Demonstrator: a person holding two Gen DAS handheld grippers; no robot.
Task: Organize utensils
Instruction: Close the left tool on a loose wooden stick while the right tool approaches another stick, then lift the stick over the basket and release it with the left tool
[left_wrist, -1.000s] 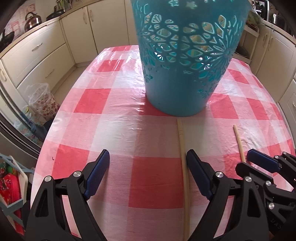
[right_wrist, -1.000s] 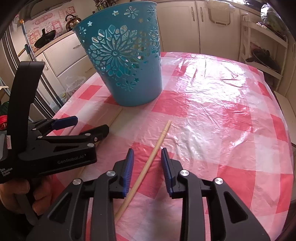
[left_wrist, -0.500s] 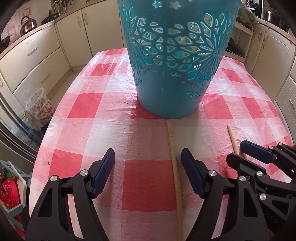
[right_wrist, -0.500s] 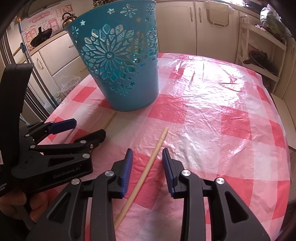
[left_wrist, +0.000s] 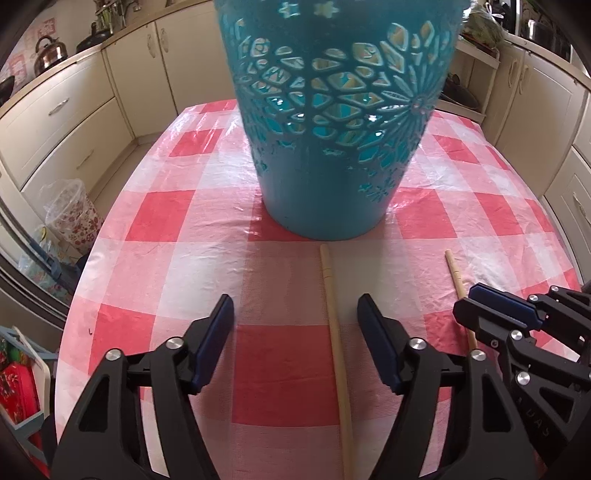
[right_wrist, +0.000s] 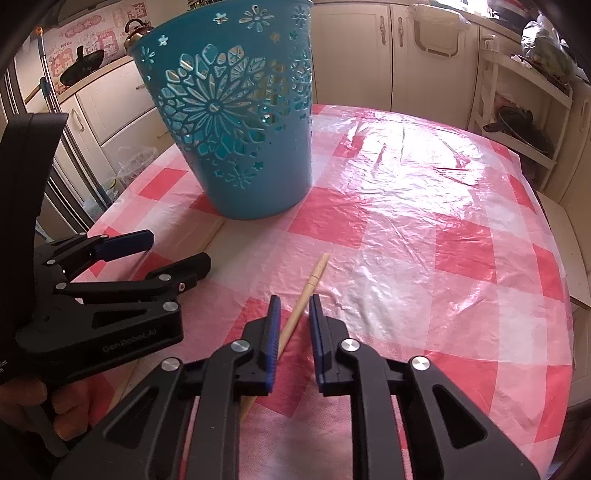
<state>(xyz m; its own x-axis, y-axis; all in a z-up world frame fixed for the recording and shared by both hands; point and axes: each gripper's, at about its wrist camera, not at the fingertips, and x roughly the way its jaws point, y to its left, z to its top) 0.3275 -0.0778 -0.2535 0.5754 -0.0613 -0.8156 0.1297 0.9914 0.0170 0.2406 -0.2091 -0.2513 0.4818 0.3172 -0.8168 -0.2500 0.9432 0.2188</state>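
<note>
Two thin wooden chopsticks lay on the checked tablecloth (left_wrist: 166, 206), both just in front of the blue cut-out basket (left_wrist: 332, 147). Your left gripper (left_wrist: 295, 332) was spread wide around one chopstick (left_wrist: 336, 332), not touching it. Your right gripper (right_wrist: 293, 325) had narrowed around the other chopstick (right_wrist: 308, 288) without clearly pinching it. The sticks looked light, stiff and smooth, likely to roll; gripping mid-shaft seemed safest.

We see the checked table (left_wrist: 177, 221) bearing a teal basket (left_wrist: 332, 177) ahead of our left gripper (left_wrist: 295, 317), with two wooden sticks (left_wrist: 338, 332) nearer.
</note>
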